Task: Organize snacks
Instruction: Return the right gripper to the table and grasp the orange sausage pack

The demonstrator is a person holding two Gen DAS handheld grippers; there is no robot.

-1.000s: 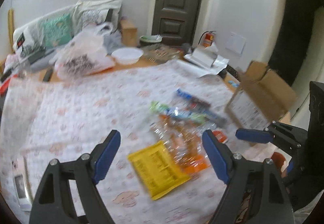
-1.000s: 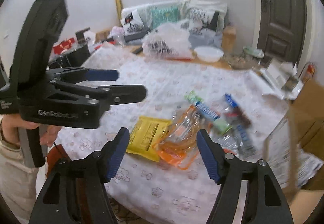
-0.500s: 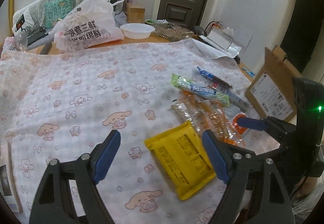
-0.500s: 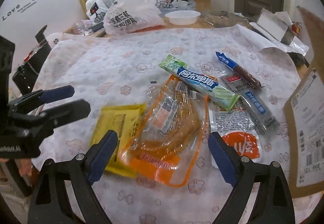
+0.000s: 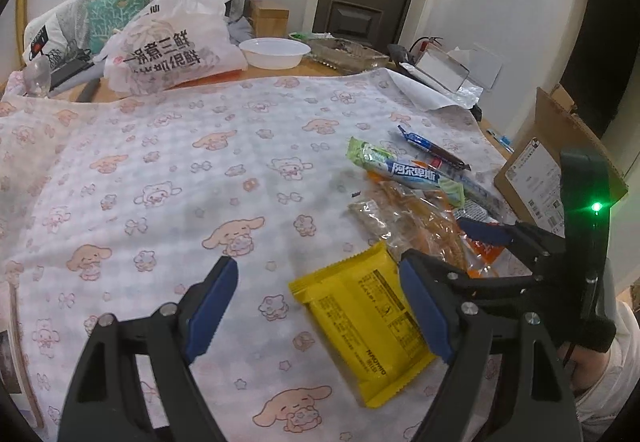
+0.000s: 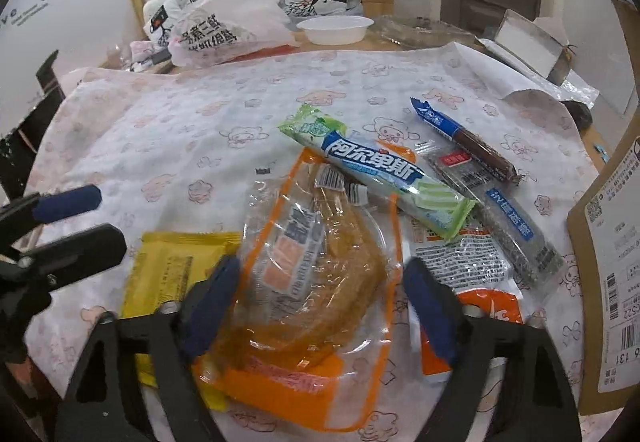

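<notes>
Two grippers hang over a table covered by a cartoon-print cloth (image 5: pixel 168 162), and the snacks lie in a loose heap toward its near right part. Farthest left, the left gripper (image 5: pixel 318 308) stands with its blue-padded jaws wide apart and clear of everything; the yellow packet (image 5: pixel 360 318) lies flat on the cloth partly between them, closer to the right-hand pad, and nothing is pinched. Just beside that packet, and overlapping its edge, is the clear orange-trimmed pouch (image 6: pixel 320 266), the biggest piece in the heap. The right gripper (image 6: pixel 316 306) hovers over this pouch with a pad on either side; its jaws are closing, the pouch sits between them, but I can't see the pads pressing on it. A green and blue candy bar (image 6: pixel 376 166) lies slantwise across the pouch's far end. Right of the pouch a white and orange sachet (image 6: pixel 464 266) peeks out from beneath, then comes a long seaweed strip (image 6: pixel 504 210) and, beyond it, a thin sausage stick (image 6: pixel 464 134). At the far right stands a cardboard box (image 6: pixel 608 274), label side toward the snacks.
</notes>
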